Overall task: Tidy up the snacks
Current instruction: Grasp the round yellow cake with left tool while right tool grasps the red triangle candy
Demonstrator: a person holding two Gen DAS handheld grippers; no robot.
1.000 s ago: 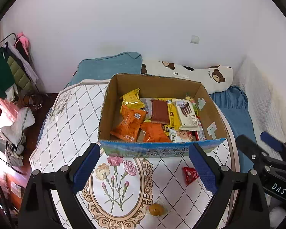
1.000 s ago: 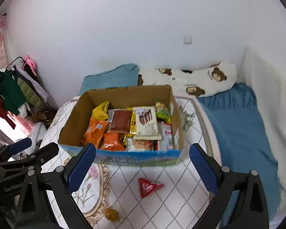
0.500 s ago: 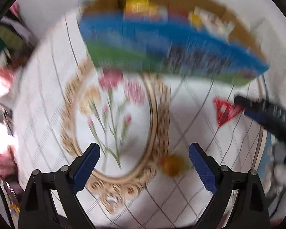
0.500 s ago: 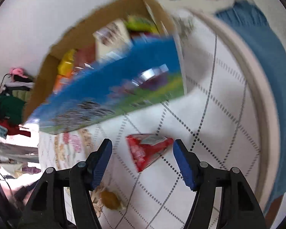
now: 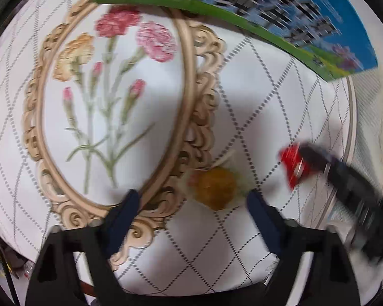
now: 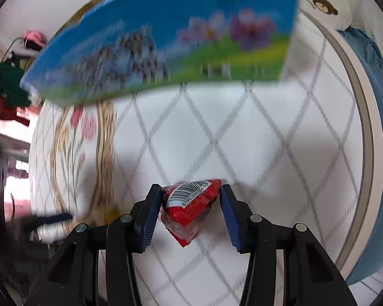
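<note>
Left wrist view: box [image 5: 280, 12] cut off, blurred.

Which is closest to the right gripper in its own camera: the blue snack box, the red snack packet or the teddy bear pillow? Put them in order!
From the right gripper:
1. Red snack packet: between its fingers, both pads against it.
2. Blue snack box: farther ahead on the tablecloth.
3. Teddy bear pillow: far back, upper right, beyond the table.

I see: white wall [image 6: 51, 5] | round desk, quilted floral cover [image 5: 242, 97] | blue bedding [image 6: 380, 117] | bear-print pillow [image 6: 324, 5] | hanging clothes [image 6: 10, 84]
</note>
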